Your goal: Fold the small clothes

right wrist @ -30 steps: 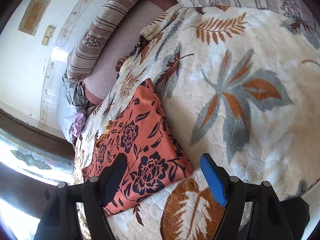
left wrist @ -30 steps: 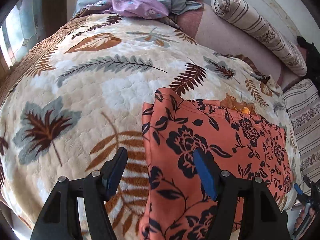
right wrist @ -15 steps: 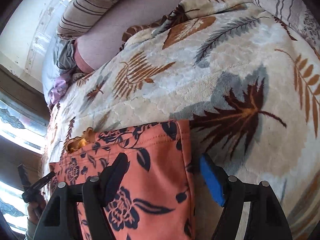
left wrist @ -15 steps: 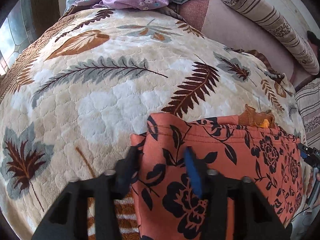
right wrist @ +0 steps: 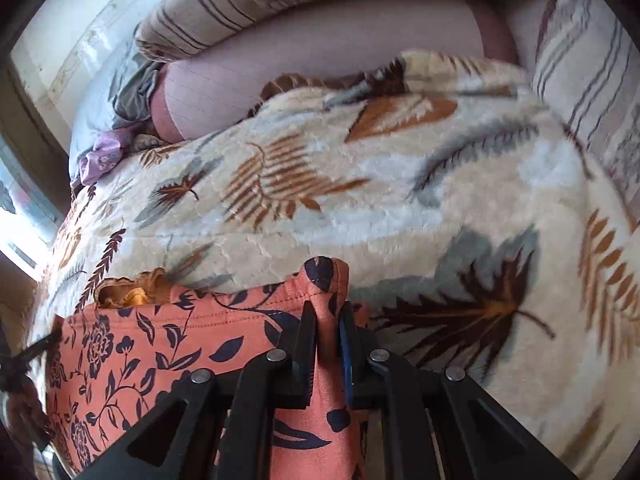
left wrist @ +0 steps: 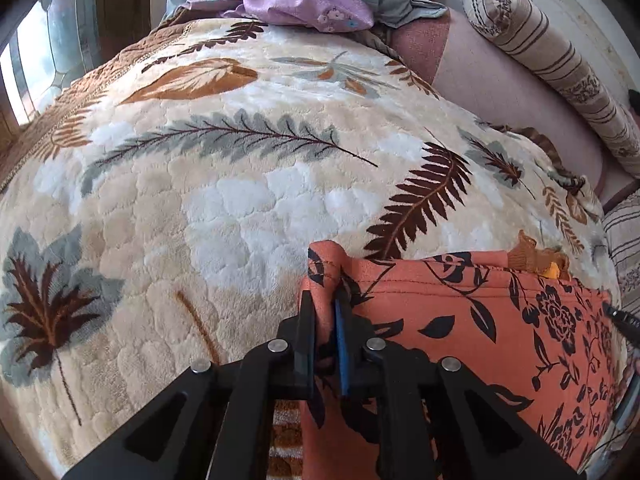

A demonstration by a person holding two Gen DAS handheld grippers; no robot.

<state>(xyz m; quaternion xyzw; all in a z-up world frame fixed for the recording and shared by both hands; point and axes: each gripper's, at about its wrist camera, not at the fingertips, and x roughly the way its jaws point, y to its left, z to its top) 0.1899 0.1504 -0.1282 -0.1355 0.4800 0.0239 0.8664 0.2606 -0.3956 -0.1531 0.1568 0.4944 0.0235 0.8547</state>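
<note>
Orange floral garment lies flat on the leafy blanket; we've got left gripper and right gripper each clamped on a far corner, ready to fold.

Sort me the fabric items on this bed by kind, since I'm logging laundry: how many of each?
Orange floral garments: 1, pinched by both grippers, left and right
Leaf blankets: 1
Purple cloths: 1
Striped bolsters: 1
Total: 4
</note>
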